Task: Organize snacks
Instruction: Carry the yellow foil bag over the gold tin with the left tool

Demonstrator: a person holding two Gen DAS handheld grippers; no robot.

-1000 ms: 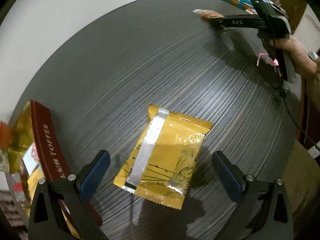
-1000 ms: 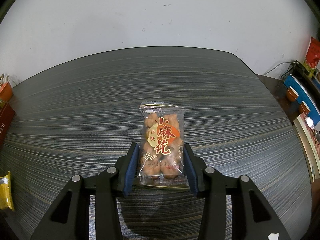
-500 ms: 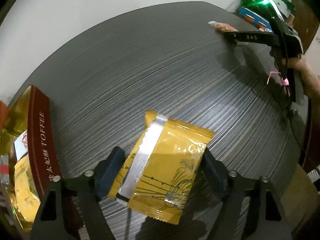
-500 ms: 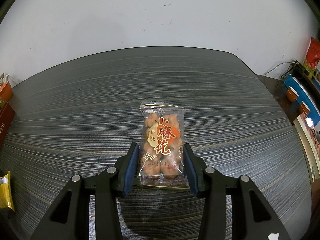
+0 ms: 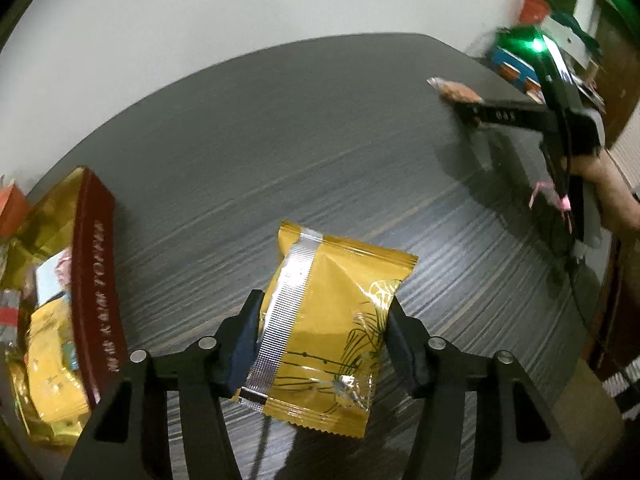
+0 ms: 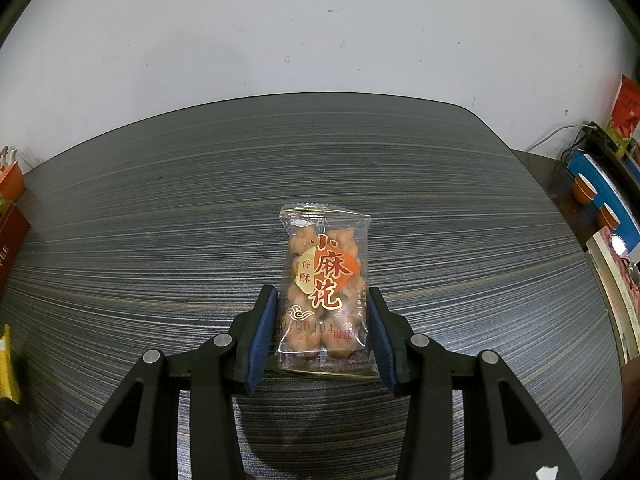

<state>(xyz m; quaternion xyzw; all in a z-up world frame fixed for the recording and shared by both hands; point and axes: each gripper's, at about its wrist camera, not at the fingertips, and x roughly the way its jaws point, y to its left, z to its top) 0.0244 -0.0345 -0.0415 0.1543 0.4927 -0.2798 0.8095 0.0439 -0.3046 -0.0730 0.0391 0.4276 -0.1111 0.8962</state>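
My left gripper [image 5: 324, 340] is shut on a yellow snack packet [image 5: 332, 320] with a silver seam and holds it lifted and tilted above the dark striped table [image 5: 280, 140]. My right gripper [image 6: 322, 332] is shut on a clear packet of orange twisted snacks [image 6: 324, 280] with red lettering, resting on the table [image 6: 160, 220]. In the left wrist view the right gripper [image 5: 472, 110] shows at the far right with that packet's end [image 5: 452, 90] sticking out. A dark red toffee box [image 5: 94, 280] holding yellow packets [image 5: 52, 360] stands at the left.
The toffee box edge [image 6: 10, 236] and a yellow packet edge [image 6: 6, 364] show at the left of the right wrist view. Books and orange cups [image 6: 600, 200] sit on a side shelf beyond the table's right edge. A white wall stands behind the table.
My left gripper moved forward around the yellow packet, closed on it and lifted it, swinging the view left toward the toffee box. The right gripper has not moved.
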